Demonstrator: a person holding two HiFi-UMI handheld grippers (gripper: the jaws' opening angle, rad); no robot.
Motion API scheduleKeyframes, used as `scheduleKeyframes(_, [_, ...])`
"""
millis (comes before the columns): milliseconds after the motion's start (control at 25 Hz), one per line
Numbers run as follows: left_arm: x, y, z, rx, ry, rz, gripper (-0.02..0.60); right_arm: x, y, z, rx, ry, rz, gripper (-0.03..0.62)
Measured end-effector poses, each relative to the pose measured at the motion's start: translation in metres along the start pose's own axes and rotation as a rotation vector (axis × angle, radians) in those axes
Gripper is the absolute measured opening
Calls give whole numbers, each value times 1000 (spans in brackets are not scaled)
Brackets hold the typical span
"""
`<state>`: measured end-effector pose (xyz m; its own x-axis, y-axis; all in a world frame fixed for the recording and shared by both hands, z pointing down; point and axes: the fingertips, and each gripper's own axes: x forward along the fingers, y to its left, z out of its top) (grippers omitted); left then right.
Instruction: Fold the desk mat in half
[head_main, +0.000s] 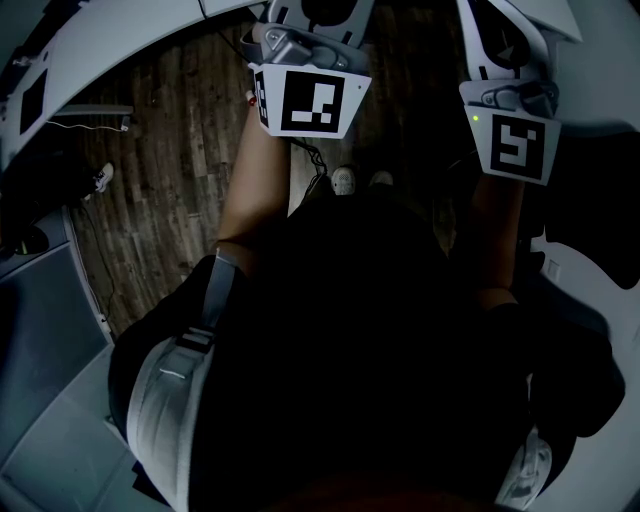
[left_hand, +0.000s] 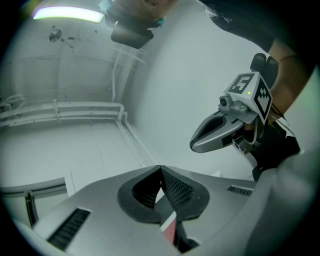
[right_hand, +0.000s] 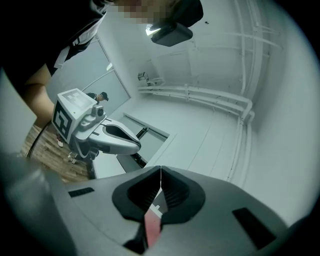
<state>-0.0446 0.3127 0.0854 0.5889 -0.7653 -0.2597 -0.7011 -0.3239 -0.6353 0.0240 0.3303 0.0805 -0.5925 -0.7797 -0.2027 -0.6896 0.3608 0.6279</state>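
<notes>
The mat shows in no view, so its place cannot be told.

The left gripper (left_hand: 161, 169) has its jaws closed tip to tip with nothing between them. Beyond them lie only a pale wall, white pipes (left_hand: 65, 106) to their left and a lamp (left_hand: 67, 14) high above them. The right gripper (right_hand: 160, 170) is likewise closed and empty, and faces white wall and more piping up and to its right.

Each gripper appears in the other's view. The right one hangs up and to the right of the left jaws, its cube (left_hand: 250, 92) turned toward the camera and its own tips together. The left one sits to the left of the right jaws, and its far end is hard to make out.

In the head view both grippers are cut off by the top edge, so only their cubes and rear bodies show, the left cube (head_main: 305, 100) well apart from the right. Below them bare forearms (head_main: 250, 190) run back into dark clothing (head_main: 380, 350) that hides most of the frame. Between the grippers, lower down, shoes (head_main: 344, 180) stand on a wooden floor (head_main: 170, 130). A thin cable (head_main: 85, 122) lies far to the left of the left gripper. Pale curved surfaces at the edges are too cropped to identify.
</notes>
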Motion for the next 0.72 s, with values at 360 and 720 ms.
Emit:
scheduleKeyframes(360, [-12, 8, -8, 0, 8, 5, 12, 7, 14, 8, 22, -19, 9, 31])
scheduleKeyframes(720, [-31, 19, -20, -30, 8, -2, 12, 16, 34, 15, 47, -17, -1, 31])
